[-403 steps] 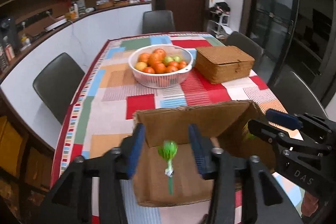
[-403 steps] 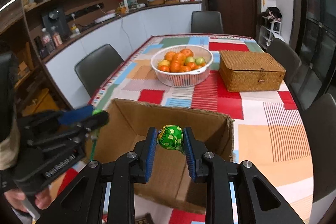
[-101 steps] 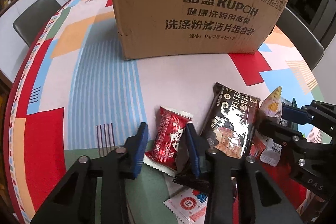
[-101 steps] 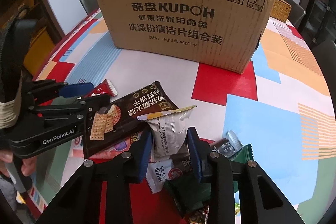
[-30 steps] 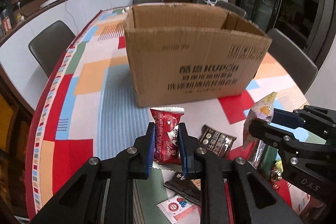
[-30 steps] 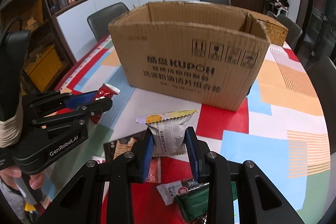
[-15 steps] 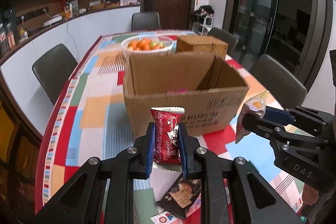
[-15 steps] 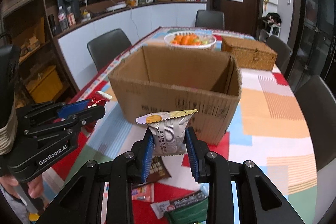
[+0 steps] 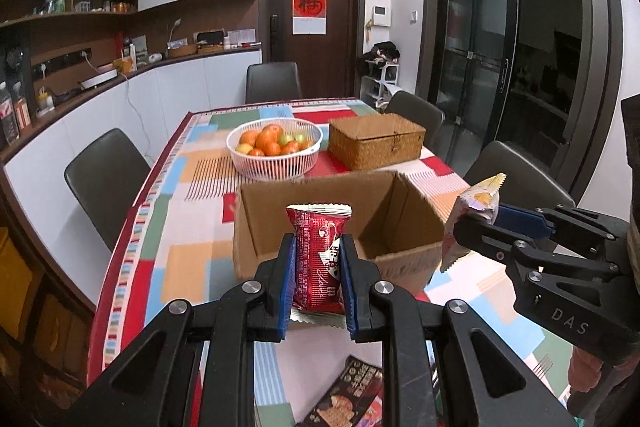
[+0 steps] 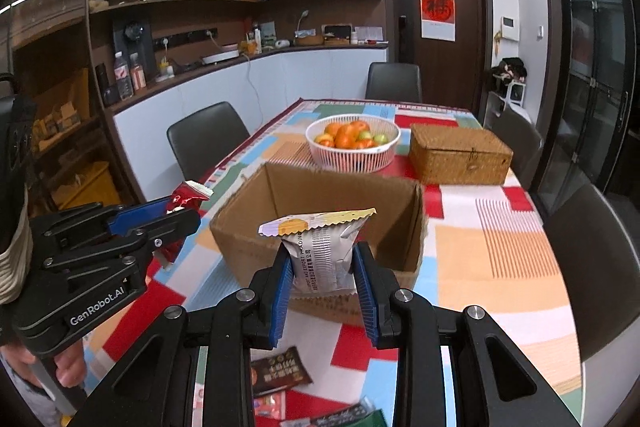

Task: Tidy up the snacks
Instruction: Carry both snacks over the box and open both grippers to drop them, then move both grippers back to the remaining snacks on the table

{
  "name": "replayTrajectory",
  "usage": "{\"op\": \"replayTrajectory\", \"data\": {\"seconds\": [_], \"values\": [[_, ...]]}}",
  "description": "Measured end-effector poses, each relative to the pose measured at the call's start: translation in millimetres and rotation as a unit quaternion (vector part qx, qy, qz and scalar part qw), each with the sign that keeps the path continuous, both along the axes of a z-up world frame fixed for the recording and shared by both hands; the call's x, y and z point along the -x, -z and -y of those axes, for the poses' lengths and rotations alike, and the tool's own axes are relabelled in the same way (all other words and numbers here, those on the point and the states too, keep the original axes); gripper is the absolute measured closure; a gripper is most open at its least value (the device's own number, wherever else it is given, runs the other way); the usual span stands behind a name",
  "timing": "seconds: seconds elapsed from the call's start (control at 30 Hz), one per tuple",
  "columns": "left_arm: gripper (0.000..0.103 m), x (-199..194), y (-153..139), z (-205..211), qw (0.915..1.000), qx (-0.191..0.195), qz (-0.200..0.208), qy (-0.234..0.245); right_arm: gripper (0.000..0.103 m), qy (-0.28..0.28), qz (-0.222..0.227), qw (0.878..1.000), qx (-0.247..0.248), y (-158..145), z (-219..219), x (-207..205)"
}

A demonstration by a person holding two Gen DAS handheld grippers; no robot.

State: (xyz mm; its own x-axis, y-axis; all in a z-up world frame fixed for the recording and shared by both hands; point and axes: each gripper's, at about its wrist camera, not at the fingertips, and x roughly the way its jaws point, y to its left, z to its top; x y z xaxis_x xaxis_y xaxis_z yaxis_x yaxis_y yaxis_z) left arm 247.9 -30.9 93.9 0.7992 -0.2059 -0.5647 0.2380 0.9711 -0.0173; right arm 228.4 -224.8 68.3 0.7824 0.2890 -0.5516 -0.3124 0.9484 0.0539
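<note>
**Two snack packets held above the open cardboard box**

Left wrist view: the left gripper (image 9: 318, 281) has its blue fingers (image 9: 286, 279) pressed on both sides of a red snack packet (image 9: 319, 259), which stands upright between them. Beyond the packet is the open cardboard box (image 9: 400, 227) on the surface (image 9: 192, 223), which is covered with a colourful patchwork cloth. The packet is in the air in front of the near wall of the box. On the right side the right gripper (image 9: 466, 223) grips a pale packet with a yellow serrated top (image 9: 474, 211), beside the right wall of the box. Behind the box are a white basket with oranges and green fruits (image 9: 274, 149) and a closed wicker box (image 9: 376, 139). At the bottom edge a dark biscuit packet (image 9: 348, 399) lies on the surface.

Right wrist view: the right gripper (image 10: 322, 291) closes its blue fingers (image 10: 364, 297) on the silver-grey snack packet (image 10: 320, 251), whose yellow top edge is above the fingers. The packet hangs in front of the near wall of the cardboard box (image 10: 248, 227). On the left the left gripper (image 10: 176, 217) clamps the red snack packet (image 10: 184, 201), beside the left corner of the box. More packets lie on the surface (image 10: 488, 267) under the grippers, among them a dark one (image 10: 280, 373) and a green one (image 10: 360, 421).
</note>
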Motion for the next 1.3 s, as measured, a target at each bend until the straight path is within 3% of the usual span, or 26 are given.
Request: {"op": "replayTrajectory", "data": {"seconds": [0.3,0.63,0.7,0.77,0.83,1.1,1.3], "values": [[0.082,-50,-12,6,0.9994,0.015,-0.026,0.014,0.071,-0.010,-0.026,0.999,-0.026,-11,5,-49],[0.081,-105,19,8,0.9963,0.020,-0.083,0.007,0.071,0.012,-0.084,0.996,-0.024,19,5,-105],[0.075,-111,26,10,0.9959,0.008,-0.091,0.003,0.071,0.013,-0.087,0.996,-0.020,23,3,-109],[0.060,-106,29,8,0.9965,0.000,-0.084,-0.005,0.066,0.010,-0.091,0.996,-0.012,28,1,-113],[0.059,-98,30,5,0.9969,-0.001,-0.078,-0.004,0.049,0.020,-0.097,0.995,-0.012,33,3,-114],[0.051,-33,29,6,0.9991,-0.032,-0.028,-0.008,0.049,0.038,-0.058,0.997,0.012,38,9,-67],[0.049,14,31,11,0.9999,-0.012,-0.008,0.006,0.049,0.024,-0.036,0.999,0.022,38,14,-15]]}}
